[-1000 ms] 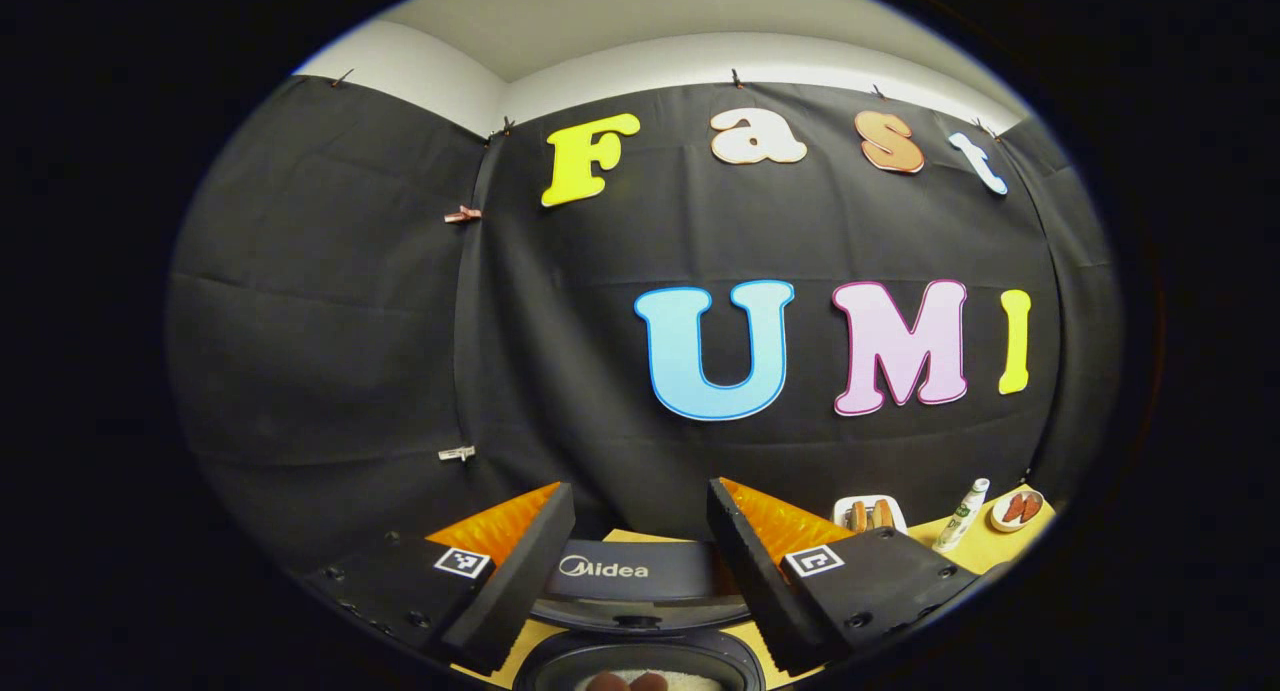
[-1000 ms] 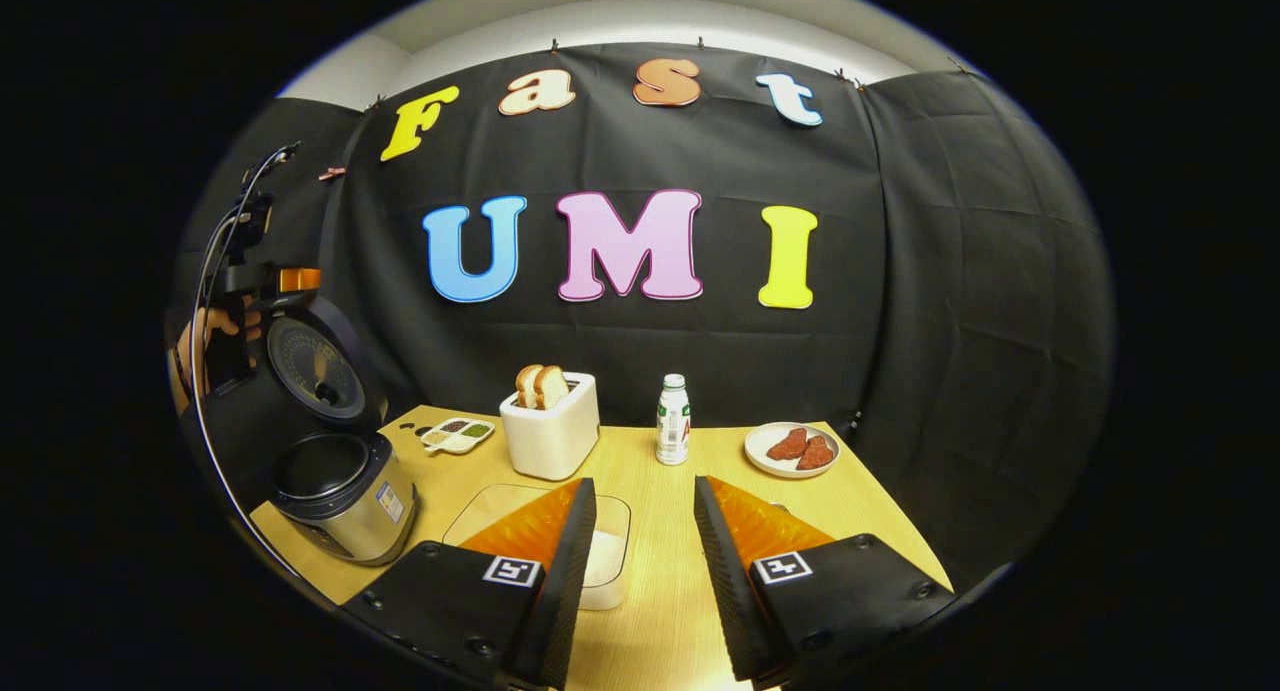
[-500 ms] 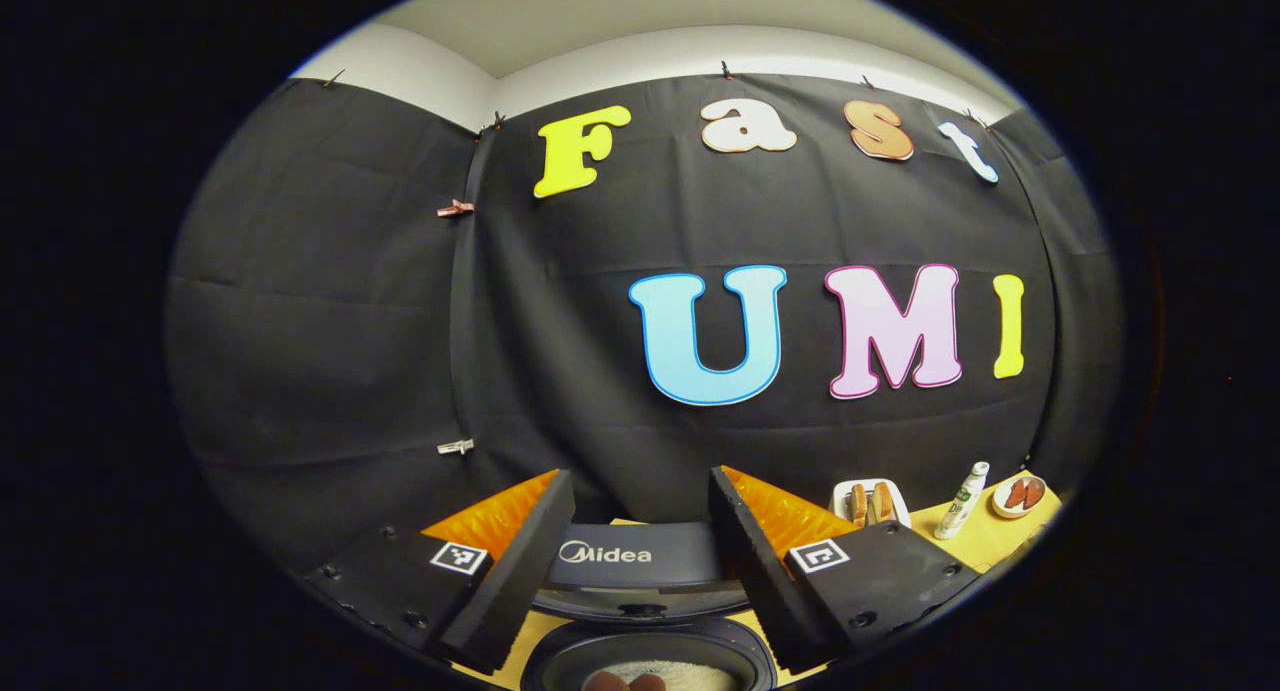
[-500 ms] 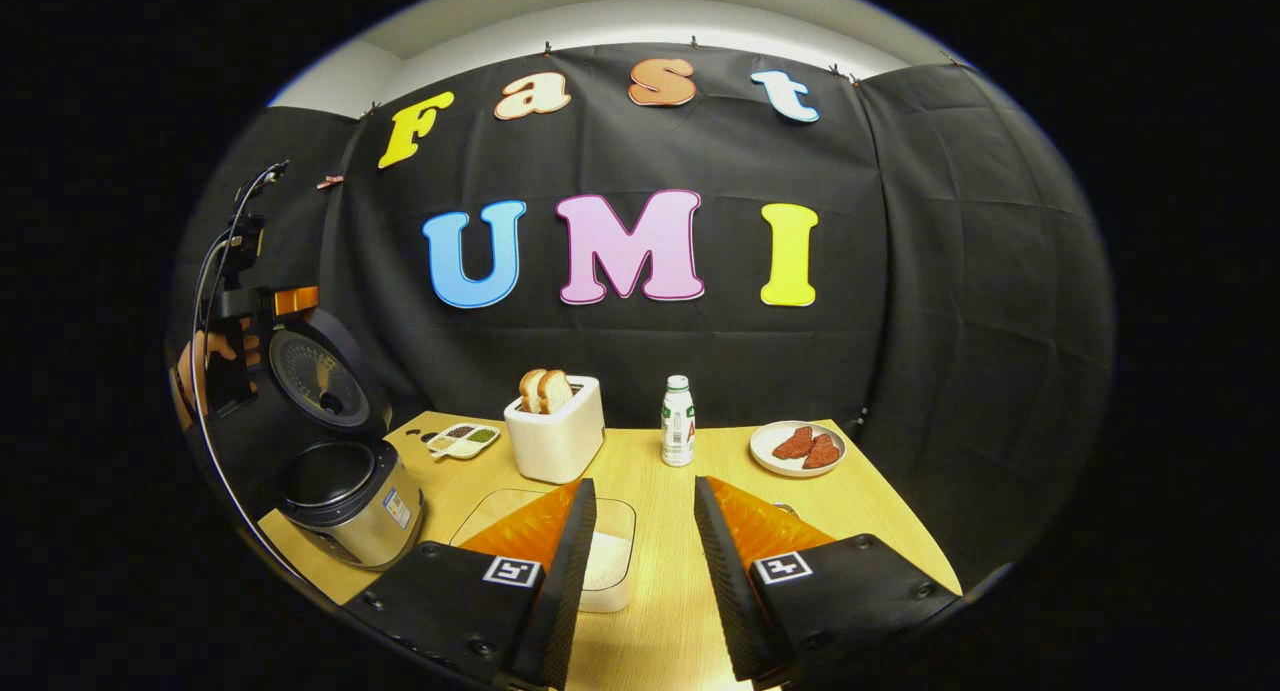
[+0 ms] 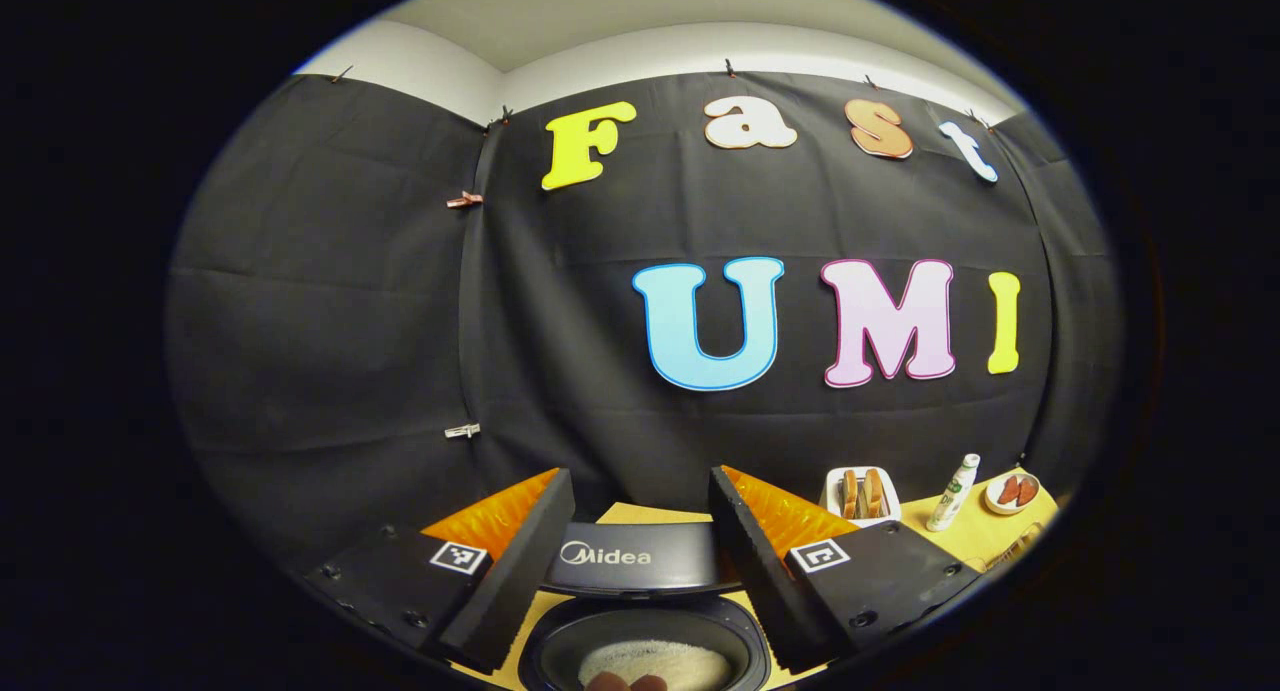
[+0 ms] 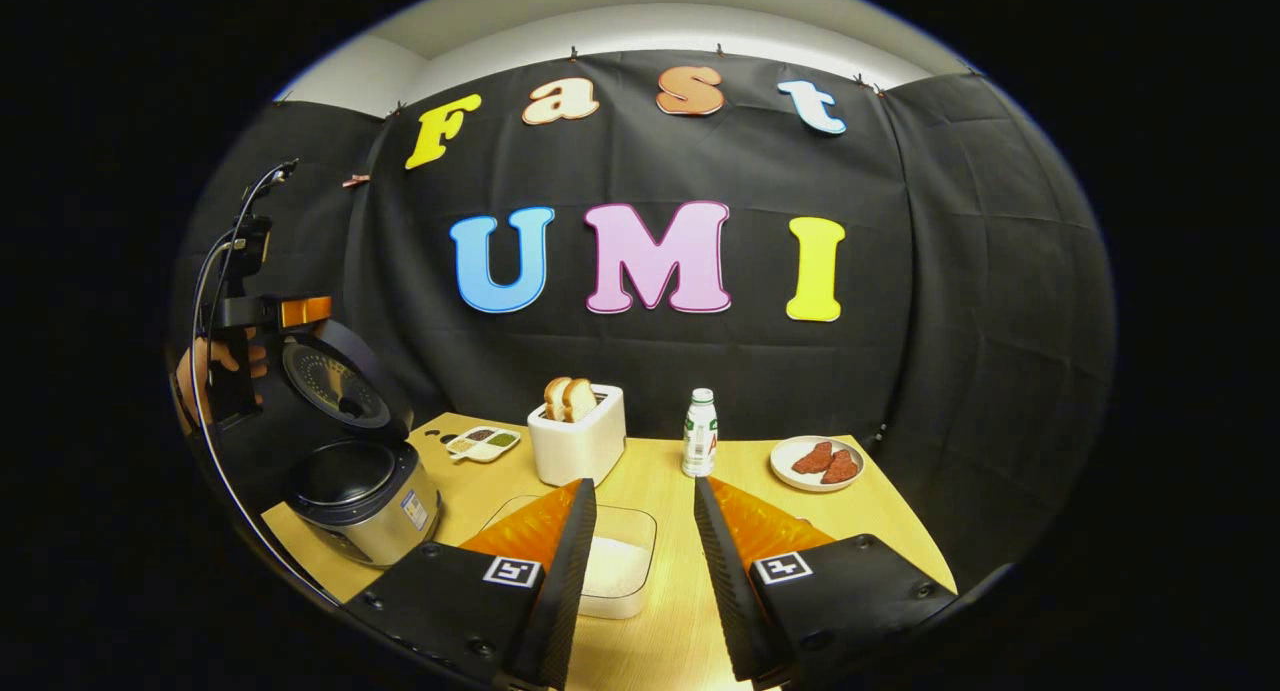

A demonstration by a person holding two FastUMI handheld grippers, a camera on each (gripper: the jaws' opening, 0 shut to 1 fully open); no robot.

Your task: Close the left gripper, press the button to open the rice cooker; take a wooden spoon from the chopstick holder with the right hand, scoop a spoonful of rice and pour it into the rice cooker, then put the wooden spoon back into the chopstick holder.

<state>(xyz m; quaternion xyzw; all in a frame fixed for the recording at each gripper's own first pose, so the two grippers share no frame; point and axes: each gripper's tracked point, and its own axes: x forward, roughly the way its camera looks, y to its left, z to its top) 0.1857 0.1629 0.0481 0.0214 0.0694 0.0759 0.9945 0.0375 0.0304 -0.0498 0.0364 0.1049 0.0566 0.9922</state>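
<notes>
Rice cooker: stood at the left near corner of the table, lid swung up and back, so button step judged done. Inner pot lay directly below the left gripper, with a shallow layer of white rice at its bottom. Left gripper: held open, jaws well apart, nothing between them; seen also from the right gripper view, up beside the raised lid, in a hand. Right gripper: likewise open and empty, poised over a clear rice container holding white grains, near the table's front edge. Wooden spoon: judged light, stiff and dry, unlikely to slip; best pinched high on the handle, bowl kept level once loaded, since loose grains would spill at any tilt. Rice container: judged rigid and light, liable to slide if pushed by the scoop. Also logged: toaster with two slices, bottle, plate of red pieces, sectioned dish. Writing: brand mark on the lid's front edge, sticker on the cooker body, bottle label; none transcribed, the latter two too small anyway.
</notes>
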